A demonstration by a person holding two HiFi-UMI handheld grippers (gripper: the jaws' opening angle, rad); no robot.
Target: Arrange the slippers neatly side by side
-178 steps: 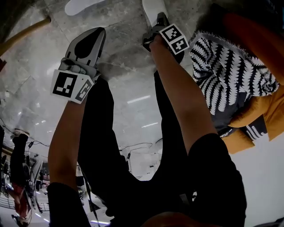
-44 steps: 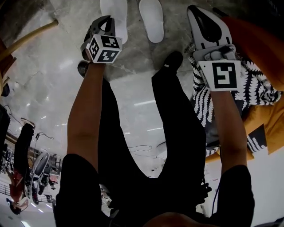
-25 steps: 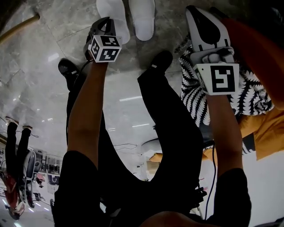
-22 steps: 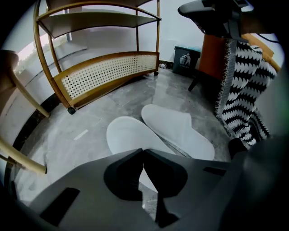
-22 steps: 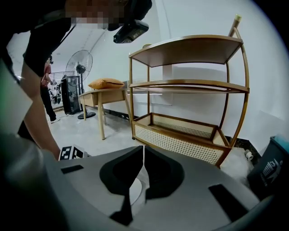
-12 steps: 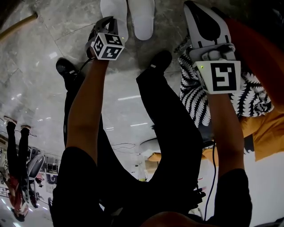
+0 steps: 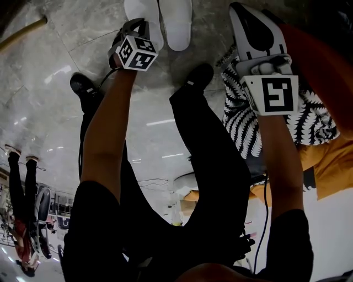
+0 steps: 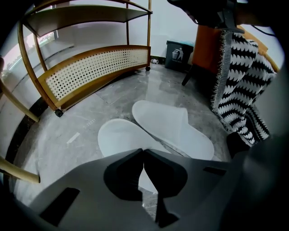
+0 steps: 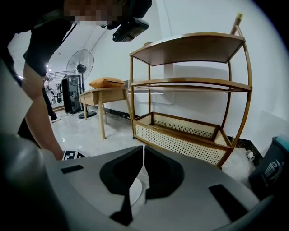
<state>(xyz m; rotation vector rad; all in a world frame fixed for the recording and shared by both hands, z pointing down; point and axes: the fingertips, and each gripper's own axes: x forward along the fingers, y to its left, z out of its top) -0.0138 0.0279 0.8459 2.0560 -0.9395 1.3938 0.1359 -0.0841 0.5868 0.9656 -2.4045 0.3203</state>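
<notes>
Two white slippers lie close together on the grey stone floor, the left slipper and the right slipper, toes pointing away from me. My left gripper points steeply down over the heel end of the left slipper. Its jaws are shut and I see nothing between them. Whether the tips touch the slipper I cannot tell. My right gripper is held up at the right, away from the slippers, also shut and holding nothing.
A wood and rattan shelf cart stands beyond the slippers, with a dark bin beside it. A black-and-white throw hangs over an orange seat at the right. My black shoes stand just behind the slippers.
The left gripper has sunk a little toward the left slipper and rolled, so its marker cube shows another face. The slippers and the right gripper have kept still.
</notes>
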